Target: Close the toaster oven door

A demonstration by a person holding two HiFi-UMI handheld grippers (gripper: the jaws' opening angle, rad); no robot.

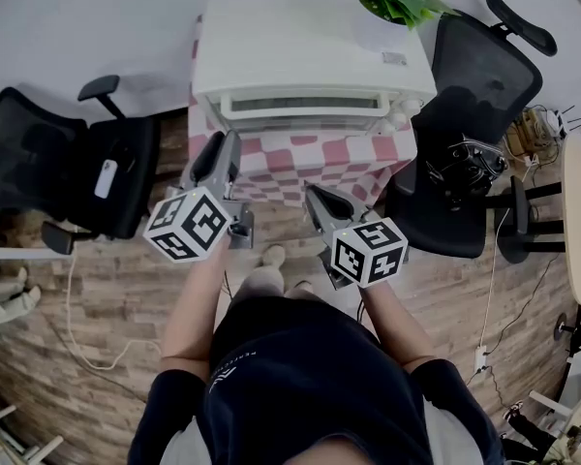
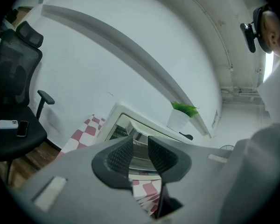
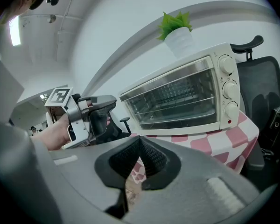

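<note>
The left gripper (image 2: 140, 146) is held with its jaws a little apart and the right gripper (image 3: 140, 143) with its jaws brought together, nothing being gripped by either. Both are pointed forward, short of the toaster oven (image 3: 177, 94), which is set on the checked tablecloth (image 3: 233, 134) with its glass door (image 3: 170, 97) seen already upright. The door is judged light, stiff and breakable, best pushed at its top edge.

Smooth, glossy toaster oven (image 3: 179, 97) on matt checked cloth (image 3: 214, 141).
</note>
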